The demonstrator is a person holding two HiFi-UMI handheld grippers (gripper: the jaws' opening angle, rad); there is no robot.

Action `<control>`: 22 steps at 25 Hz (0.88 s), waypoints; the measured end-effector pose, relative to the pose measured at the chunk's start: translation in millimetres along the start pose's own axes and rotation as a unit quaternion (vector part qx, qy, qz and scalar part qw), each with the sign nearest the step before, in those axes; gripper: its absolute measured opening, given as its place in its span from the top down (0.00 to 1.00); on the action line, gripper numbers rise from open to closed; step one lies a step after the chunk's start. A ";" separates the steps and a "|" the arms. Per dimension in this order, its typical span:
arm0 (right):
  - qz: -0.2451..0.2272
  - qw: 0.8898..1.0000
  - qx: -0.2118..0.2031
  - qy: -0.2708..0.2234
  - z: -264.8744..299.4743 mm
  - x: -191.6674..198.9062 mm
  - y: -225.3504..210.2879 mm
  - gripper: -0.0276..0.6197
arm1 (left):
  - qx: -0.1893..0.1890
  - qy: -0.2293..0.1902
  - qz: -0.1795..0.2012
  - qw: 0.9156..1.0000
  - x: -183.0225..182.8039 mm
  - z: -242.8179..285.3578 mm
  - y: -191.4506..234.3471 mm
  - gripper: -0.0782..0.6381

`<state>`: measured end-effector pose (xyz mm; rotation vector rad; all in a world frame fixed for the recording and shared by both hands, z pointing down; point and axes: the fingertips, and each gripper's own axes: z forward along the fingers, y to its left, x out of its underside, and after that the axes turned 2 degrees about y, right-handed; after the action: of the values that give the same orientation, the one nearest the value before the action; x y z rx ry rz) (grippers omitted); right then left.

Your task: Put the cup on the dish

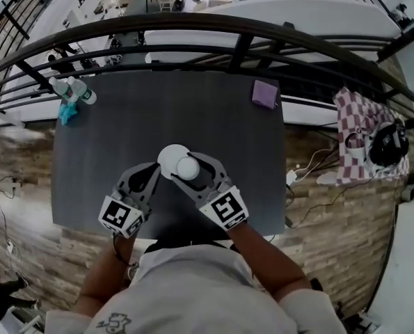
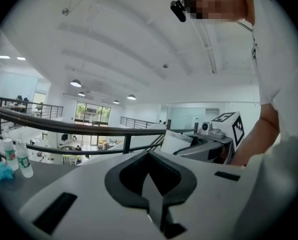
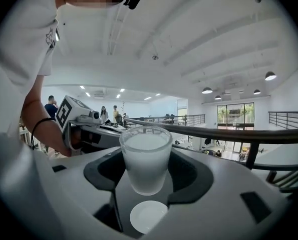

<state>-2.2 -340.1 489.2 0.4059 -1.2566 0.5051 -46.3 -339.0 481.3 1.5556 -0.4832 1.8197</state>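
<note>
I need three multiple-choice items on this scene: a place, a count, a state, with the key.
1. The purple cloth lies at the table's: A far right corner; B near left corner; C middle.
2. Bottles on the table: A one; B two; C four.
3. The right tool is: A open and empty; B shut on the cup; C shut on the cloth.
Key: 1 A, it sits at the far edge on the right; 2 B, two stand side by side; 3 B, its jaws press the cup above the dish.
</note>
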 end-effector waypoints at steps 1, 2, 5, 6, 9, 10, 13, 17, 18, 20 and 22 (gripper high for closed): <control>0.000 1.000 0.000 0.007 6.4 9.5 -3.0 0.55 | 0.001 0.003 -0.007 1.000 8.4 5.1 6.7 0.89; -0.001 1.000 0.000 0.014 12.5 19.5 -6.0 0.55 | 0.001 0.006 -0.014 1.000 17.0 10.5 13.2 0.89; -0.002 1.000 -0.004 0.031 30.9 49.2 -14.4 0.55 | 0.001 0.016 -0.028 0.999 43.0 27.1 31.3 0.89; -0.001 0.999 -0.006 0.037 37.4 59.2 -16.5 0.55 | 0.000 0.020 -0.032 0.999 51.8 32.1 37.2 0.89; -0.005 0.998 -0.012 0.053 58.4 88.8 -21.4 0.55 | -0.003 0.028 -0.041 0.999 76.7 45.9 56.6 0.89; -0.005 0.998 -0.014 0.058 65.9 98.2 -22.5 0.55 | -0.004 0.030 -0.044 0.999 84.4 50.1 62.9 0.89; -0.004 0.997 -0.020 0.076 86.0 127.1 -21.9 0.55 | -0.005 0.040 -0.053 0.998 109.5 58.5 76.2 0.89; -0.002 0.996 -0.029 0.090 108.5 162.9 -17.8 0.55 | -0.006 0.054 -0.065 0.996 144.2 65.3 89.8 0.89; -0.002 0.995 -0.030 0.092 113.5 171.0 -16.5 0.55 | -0.007 0.057 -0.067 0.996 152.0 66.6 93.2 0.89; 0.000 0.994 -0.031 0.100 121.5 189.4 -14.0 0.55 | -0.007 0.063 -0.069 0.996 167.6 69.0 99.4 0.89; 0.004 0.994 -0.030 0.109 127.1 206.8 -13.6 0.55 | -0.004 0.070 -0.067 0.995 183.5 72.4 103.7 0.89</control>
<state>-48.4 -392.9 722.0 0.2862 -1.0604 0.5036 -76.7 -412.6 689.4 1.4081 -0.3114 1.8057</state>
